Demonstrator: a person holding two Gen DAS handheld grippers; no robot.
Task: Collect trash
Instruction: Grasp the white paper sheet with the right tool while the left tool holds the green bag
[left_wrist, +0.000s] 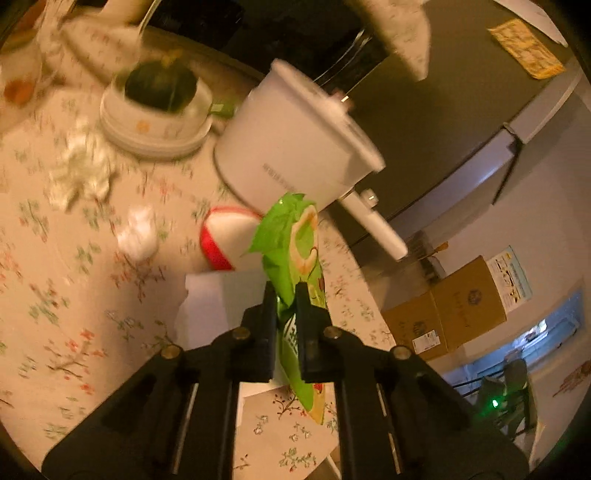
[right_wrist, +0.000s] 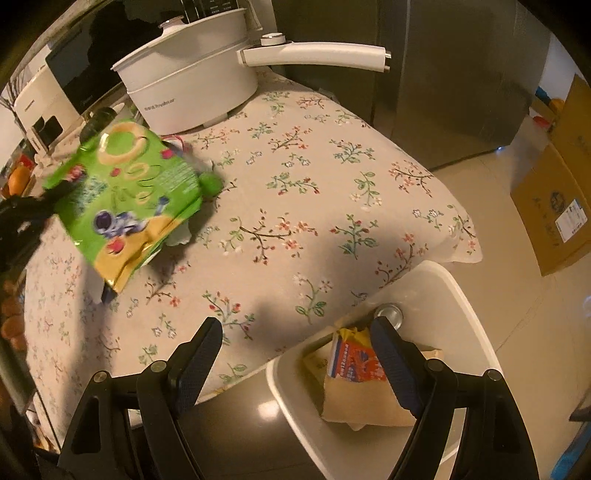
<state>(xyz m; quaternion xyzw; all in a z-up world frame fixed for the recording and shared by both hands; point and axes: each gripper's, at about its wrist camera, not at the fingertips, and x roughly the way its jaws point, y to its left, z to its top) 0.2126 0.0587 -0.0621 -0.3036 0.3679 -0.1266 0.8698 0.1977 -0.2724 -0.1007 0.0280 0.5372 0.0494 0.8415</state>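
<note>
My left gripper (left_wrist: 285, 295) is shut on a green snack bag (left_wrist: 295, 243) and holds it above the floral tablecloth (left_wrist: 74, 295). The same bag (right_wrist: 125, 199) shows in the right wrist view, in the air at the left. My right gripper (right_wrist: 295, 328) is open and empty, above the table's near edge and a white bin (right_wrist: 469, 306). The bin holds a yellow and red wrapper (right_wrist: 354, 369) and a metal can (right_wrist: 389, 314). Crumpled white tissues (left_wrist: 79, 166) and a small white wad (left_wrist: 138, 236) lie on the table.
A white electric pot (right_wrist: 192, 85) with a long handle (right_wrist: 317, 55) stands at the table's far side. A bowl with a green squash (left_wrist: 159, 103), a red-rimmed white lid (left_wrist: 225, 236) and white paper (left_wrist: 218, 302) lie near. A cardboard box (right_wrist: 557, 206) stands on the floor.
</note>
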